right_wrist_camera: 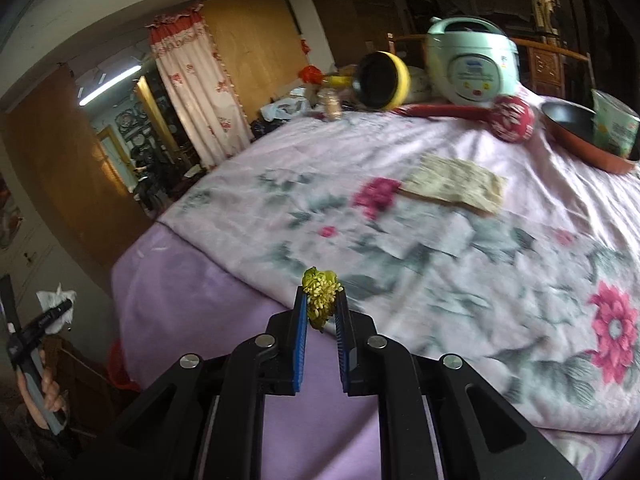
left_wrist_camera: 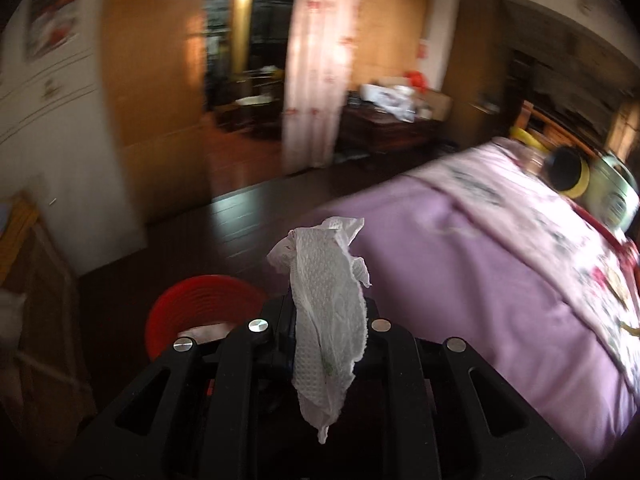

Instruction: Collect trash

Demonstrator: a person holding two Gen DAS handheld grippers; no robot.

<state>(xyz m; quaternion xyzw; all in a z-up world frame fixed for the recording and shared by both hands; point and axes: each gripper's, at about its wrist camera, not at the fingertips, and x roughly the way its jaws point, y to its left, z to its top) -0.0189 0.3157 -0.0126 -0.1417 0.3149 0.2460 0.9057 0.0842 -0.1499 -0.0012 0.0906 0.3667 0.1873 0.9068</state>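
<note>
While both tools grip trash, a red bin (left_wrist_camera: 200, 308) sits below.

The right gripper (right_wrist_camera: 321, 304) pinches a small yellow-green flower head (right_wrist_camera: 320, 298) between its blue-padded fingertips, above a table draped in a pink floral cloth (right_wrist_camera: 400, 240). A folded rag (right_wrist_camera: 456, 188) lies on the cloth. Beyond it stand a pale green rice cooker (right_wrist_camera: 472, 64) and a red pan (right_wrist_camera: 580, 136). Far left, the left gripper (right_wrist_camera: 60, 308) clamps a white tissue (right_wrist_camera: 56, 300).
</note>
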